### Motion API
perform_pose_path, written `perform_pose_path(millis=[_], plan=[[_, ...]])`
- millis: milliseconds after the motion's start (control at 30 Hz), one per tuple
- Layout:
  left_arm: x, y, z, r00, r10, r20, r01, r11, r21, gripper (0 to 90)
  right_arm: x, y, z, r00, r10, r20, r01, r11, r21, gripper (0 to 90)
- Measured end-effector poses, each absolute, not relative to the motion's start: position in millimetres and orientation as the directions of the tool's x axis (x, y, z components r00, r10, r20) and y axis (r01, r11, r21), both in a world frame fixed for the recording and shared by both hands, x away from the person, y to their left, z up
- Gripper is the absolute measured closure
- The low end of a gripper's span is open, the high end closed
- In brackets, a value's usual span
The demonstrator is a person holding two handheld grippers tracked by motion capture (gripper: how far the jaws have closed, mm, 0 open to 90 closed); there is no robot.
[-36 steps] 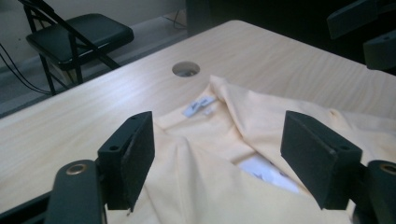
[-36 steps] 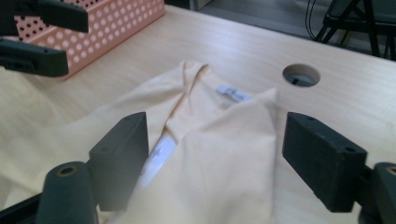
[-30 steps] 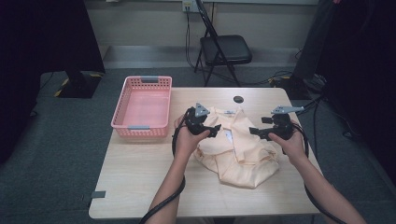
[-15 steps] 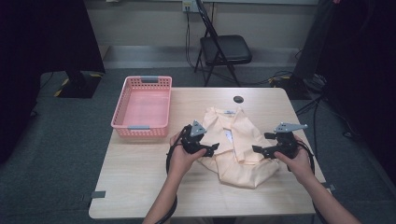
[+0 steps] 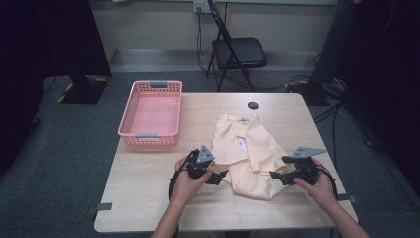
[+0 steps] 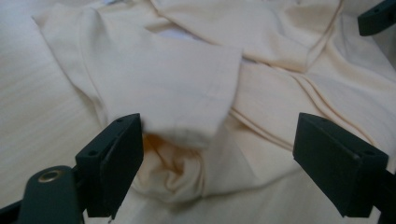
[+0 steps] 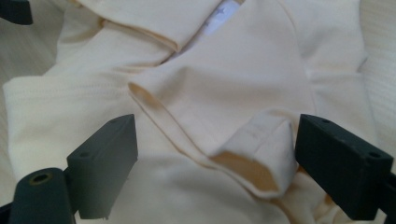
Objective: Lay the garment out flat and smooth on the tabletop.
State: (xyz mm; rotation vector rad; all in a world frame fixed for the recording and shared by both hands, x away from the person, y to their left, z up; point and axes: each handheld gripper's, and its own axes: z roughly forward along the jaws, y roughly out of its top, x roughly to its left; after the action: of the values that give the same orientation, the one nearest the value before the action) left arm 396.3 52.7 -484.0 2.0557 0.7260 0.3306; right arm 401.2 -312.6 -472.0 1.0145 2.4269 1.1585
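Item: cream shirt [image 5: 250,158], lying rumpled on the right half of the table [image 5: 148,198], collar end pointing away from you; near edge bunched between your two tools.
Left gripper [image 5: 214,176]: jaws wide, a folded sleeve cuff [image 6: 187,119] sitting between them, nothing pinched.
Right gripper [image 5: 278,176]: jaws wide, a turned-up cuff [image 7: 259,154] just beside its right jaw.
Handling, as I judge it: centre each cuff between the pads, take one layer only, close both together, then lift evenly.
Nearby: pink basket [image 5: 151,111], well apart to the left.
Change from half a second earlier: both grippers sit nearer you, at the shirt's near edge.
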Motion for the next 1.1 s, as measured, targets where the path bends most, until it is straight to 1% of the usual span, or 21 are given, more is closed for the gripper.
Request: perform_pose_path(millis=[133,200,267,367,467,533,900,1033,1100], plan=[[387.1,60.1,-494.8,0.797,0.603,-0.038,0.372,-0.44,0.817,16.4,393.4,-314.6,-481.5,-0.727,0.686,0.044,0.473,0.453,0.756,12.5],[383.1,63.6,-504.4,0.801,0.598,-0.038,0.376,-0.453,0.808,16.4,390.3,-312.5,-488.1,-0.732,0.682,0.015,0.465,0.483,0.742,12.5],[382.1,64.6,-507.4,0.8,0.598,-0.041,0.381,-0.454,0.805,16.4,389.8,-311.8,-490.1,-0.734,0.679,0.008,0.464,0.493,0.736,12.4],[380.8,67.3,-510.3,0.801,0.598,-0.038,0.373,-0.448,0.813,16.1,389.0,-311.1,-496.0,-0.733,0.681,0.003,0.471,0.504,0.724,11.8],[379.5,67.8,-511.8,0.816,0.578,-0.002,0.338,-0.475,0.813,16.0,388.0,-312.3,-498.4,-0.736,0.677,0.002,0.462,0.499,0.733,11.2],[379.0,68.2,-511.7,0.817,0.577,0.0,0.337,-0.477,0.812,15.4,387.3,-313.1,-499.6,-0.738,0.674,0.001,0.454,0.496,0.74,10.9],[378.7,68.3,-511.9,0.817,0.577,0.001,0.335,-0.475,0.813,15.4,387.0,-312.2,-499.7,-0.733,0.68,0.004,0.462,0.494,0.737,10.1],[378.5,68.2,-512.0,0.816,0.578,0.0,0.336,-0.474,0.814,15.4,387.1,-311.1,-495.0,-0.73,0.683,-0.003,0.474,0.51,0.718,11.6],[378.5,68.2,-512.0,0.816,0.578,0.0,0.336,-0.475,0.814,15.4,386.6,-309.4,-489.6,-0.731,0.682,-0.018,0.462,0.514,0.723,11.8]])
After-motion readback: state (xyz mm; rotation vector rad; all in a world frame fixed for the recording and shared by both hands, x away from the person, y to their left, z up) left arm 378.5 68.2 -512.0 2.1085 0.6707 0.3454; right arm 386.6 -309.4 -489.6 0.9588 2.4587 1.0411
